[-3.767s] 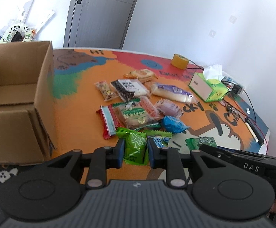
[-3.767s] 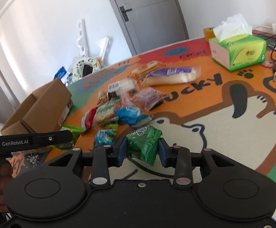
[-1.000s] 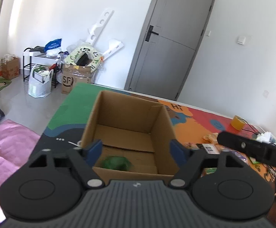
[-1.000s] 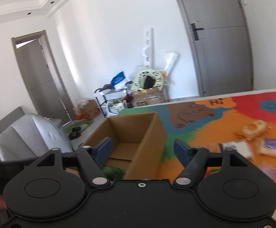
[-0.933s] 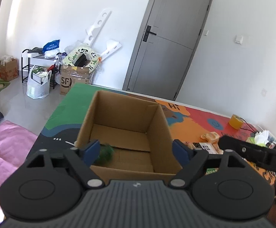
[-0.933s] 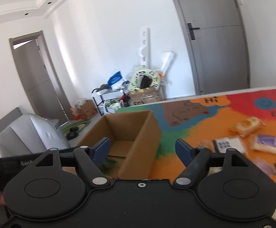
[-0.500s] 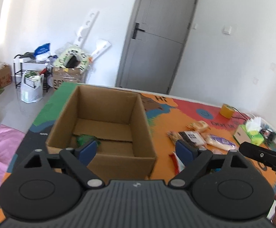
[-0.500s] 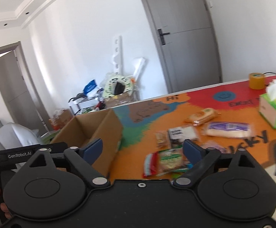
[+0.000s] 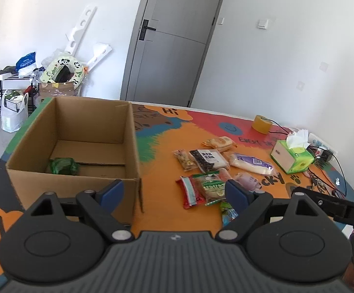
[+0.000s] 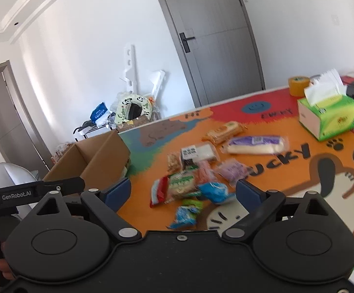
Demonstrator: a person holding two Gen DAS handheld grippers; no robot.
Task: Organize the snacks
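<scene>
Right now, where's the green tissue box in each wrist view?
Left wrist: tissue box at right of centre, on the table's far right side, behind the snack pile.
Right wrist: tissue box at upper right, nearer and larger.
Shared landmark: the yellow tape roll just beyond it.

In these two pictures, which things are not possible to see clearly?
- cardboard box, right wrist view: its inside is hidden by its own wall.
- snack packets, right wrist view: motion blur, labels unreadable.
- green packet in the box, left wrist view: print too small.
</scene>
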